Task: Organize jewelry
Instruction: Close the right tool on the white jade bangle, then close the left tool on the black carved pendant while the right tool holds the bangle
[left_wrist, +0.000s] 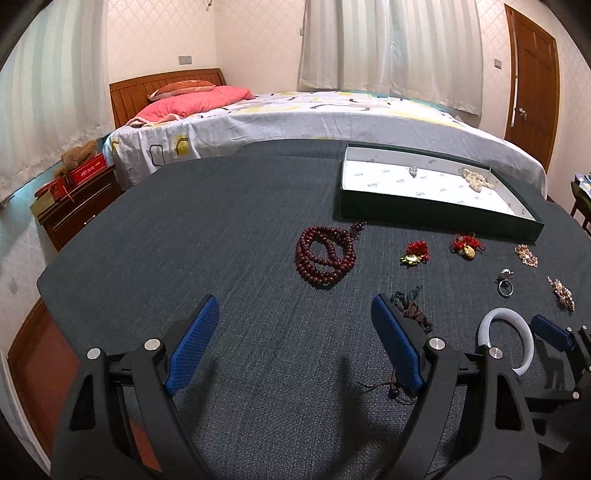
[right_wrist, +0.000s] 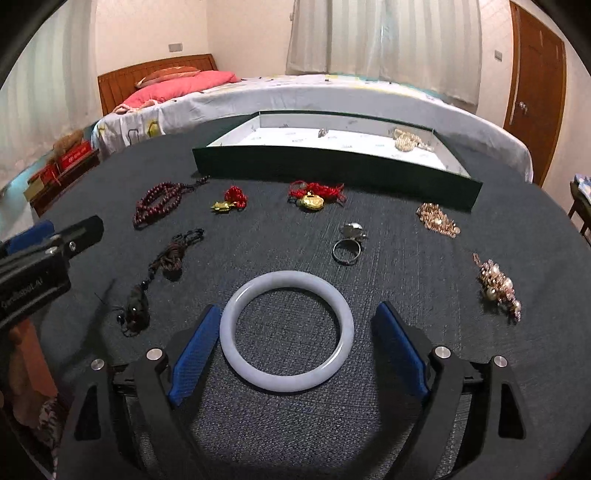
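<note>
Bedroom backdrop, bed and curtains behind, and up front we have a dark fabric tabletop strewn w/ jewelry. Our right gripper stands spread wide, nothing clamped: the pale bangle lies flat on the cloth directly between its blue pads, left pad just beside or maybe touching the rim (fisheye makes contact hard to call), right pad clearly apart from it. So the bangle sits dead ahead of the right tongs, centred a bit toward the left pad; being a ring, it has no long axis to speak of, so a squeeze across its width should do. Right hand is far nearer than the left. Our left gripper is likewise wide open and empty, hovering over bare cloth, w/ a dark knotted cord by its right pad and the dark red bead strand further ahead. Destination, we judge, is the green tray at the table's far side, white-lined, already holding a pearl piece and a small silvery item.
</note>
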